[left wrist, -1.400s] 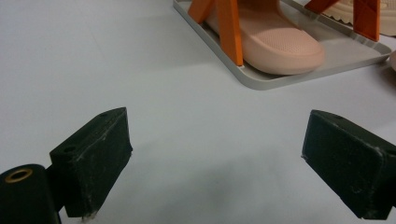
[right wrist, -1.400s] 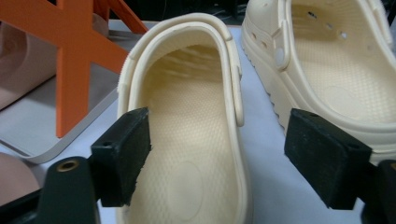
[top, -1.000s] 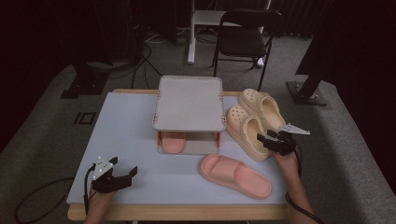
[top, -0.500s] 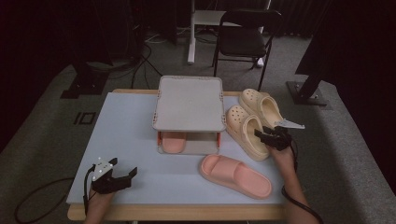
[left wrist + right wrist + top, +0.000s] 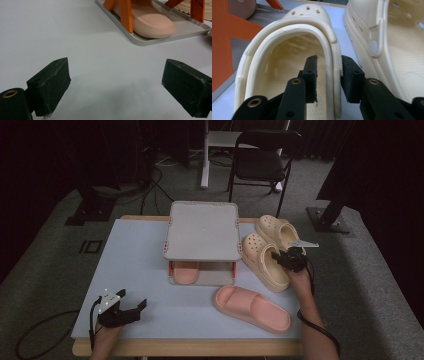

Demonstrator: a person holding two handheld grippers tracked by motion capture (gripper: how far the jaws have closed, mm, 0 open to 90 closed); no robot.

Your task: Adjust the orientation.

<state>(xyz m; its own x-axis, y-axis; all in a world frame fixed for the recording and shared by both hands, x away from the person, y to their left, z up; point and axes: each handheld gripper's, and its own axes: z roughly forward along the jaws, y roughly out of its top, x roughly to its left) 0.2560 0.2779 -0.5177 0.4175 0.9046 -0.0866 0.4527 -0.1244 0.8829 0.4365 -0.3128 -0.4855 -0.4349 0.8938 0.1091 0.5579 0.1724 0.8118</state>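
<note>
From above, the right claw (image 5: 284,257) sits at the near cream clog (image 5: 264,261), beside the rack (image 5: 202,230) on the surface (image 5: 135,255); the left claw (image 5: 131,307) rests spread at the front corner. In the left gripper view, its jaws stand wide over nothing. In the right gripper view, the jaws have just been closing and pinch the clog's side wall (image 5: 331,62).

On the worktop (image 5: 135,250) a two-level rack (image 5: 202,231) stands at the middle, one slide (image 5: 185,271) on its lower tray. Right of it two clogs (image 5: 264,261) lie side by side, touching. Before the rack, to the right, another slide (image 5: 252,308) lies.
</note>
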